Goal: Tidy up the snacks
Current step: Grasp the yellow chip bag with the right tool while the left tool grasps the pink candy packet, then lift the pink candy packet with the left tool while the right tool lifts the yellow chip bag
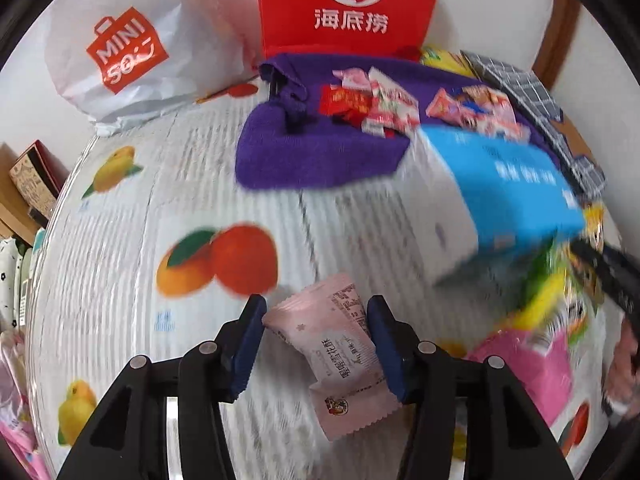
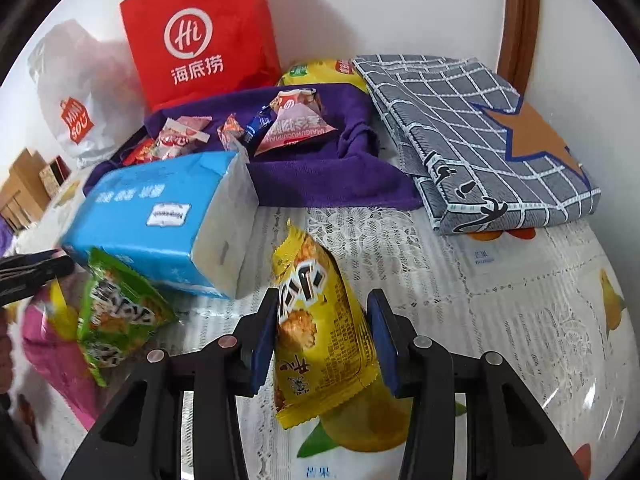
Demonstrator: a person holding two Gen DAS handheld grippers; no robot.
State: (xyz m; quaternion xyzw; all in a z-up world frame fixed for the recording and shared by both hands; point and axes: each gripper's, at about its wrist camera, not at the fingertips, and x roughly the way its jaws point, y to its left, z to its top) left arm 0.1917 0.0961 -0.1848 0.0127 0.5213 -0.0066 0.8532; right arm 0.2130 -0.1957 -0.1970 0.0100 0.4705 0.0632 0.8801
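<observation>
Two grippers each pinch a snack over a table (image 2: 520, 320) spread with glossy plastic, printed with oranges and lemons over a lace-like white pattern; ahead of both tools, against the wall, stands a stiff red paper bag (image 2: 200, 44) marked "Hi" in a white ring with three white Chinese characters beneath; left of it slumps a crinkled white plastic bag (image 1: 128, 52) with an orange "MINISO" logo; ahead and right of the right gripper lies a folded grey cloth (image 2: 472, 136) with a white grid, black marks and an orange star edged in blue; in front of the red bag a soft purple towel (image 2: 320, 176) carries a scatter of small foil packets (image 2: 288, 128), red, pink and blue, some pyramid-shaped; nearer, left of the right gripper, sits a blue-wrapped tissue pack (image 2: 160, 220), boxy, its end white; beside it a crumpled green packet (image 2: 116, 316) lies on something pink.

Nearest the lens, the right gripper (image 2: 326, 340) has its blue pads closed against a shiny yellow packet (image 2: 320, 328) with bold black characters and pictured fried pieces, one end resting on the table; the left gripper (image 1: 318, 344) clamps a matte pale pink sachet (image 1: 340, 356) with serrated ends, a barcode and dark Chinese lettering.
</observation>
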